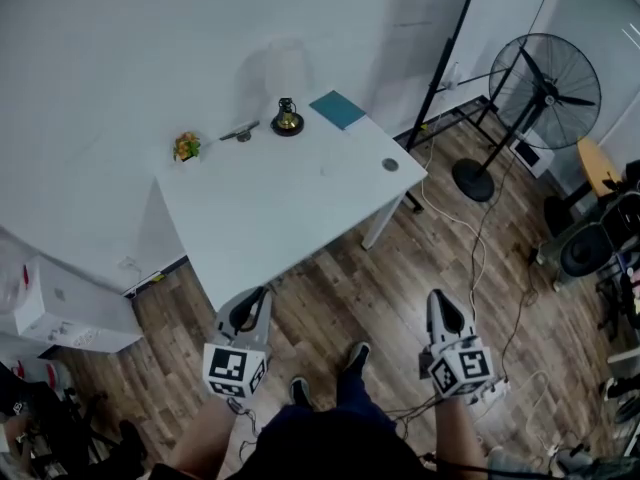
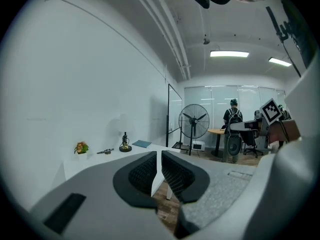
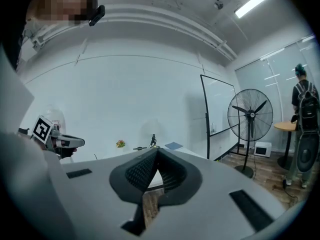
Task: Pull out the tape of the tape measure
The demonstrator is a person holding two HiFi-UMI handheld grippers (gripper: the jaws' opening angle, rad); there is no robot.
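Observation:
A white table (image 1: 290, 203) stands against the wall ahead of me. On it lie a small round grey object (image 1: 390, 165) near the right corner, a black and gold object (image 1: 287, 118), a dark tool (image 1: 240, 132), a small potted flower (image 1: 186, 146) and a blue pad (image 1: 337, 109). I cannot tell which of them is the tape measure. My left gripper (image 1: 262, 296) (image 2: 156, 155) hovers before the table's near edge, with a narrow slit between its pads and nothing in it. My right gripper (image 1: 437, 298) (image 3: 157, 151) hangs over the wood floor to the right, shut and empty.
A standing fan (image 1: 545, 93) and a black board frame (image 1: 445, 58) stand right of the table. Cables (image 1: 480, 238) trail across the floor. A white box (image 1: 60, 313) sits at the left and office gear at the far right. A person (image 2: 233, 116) stands far off.

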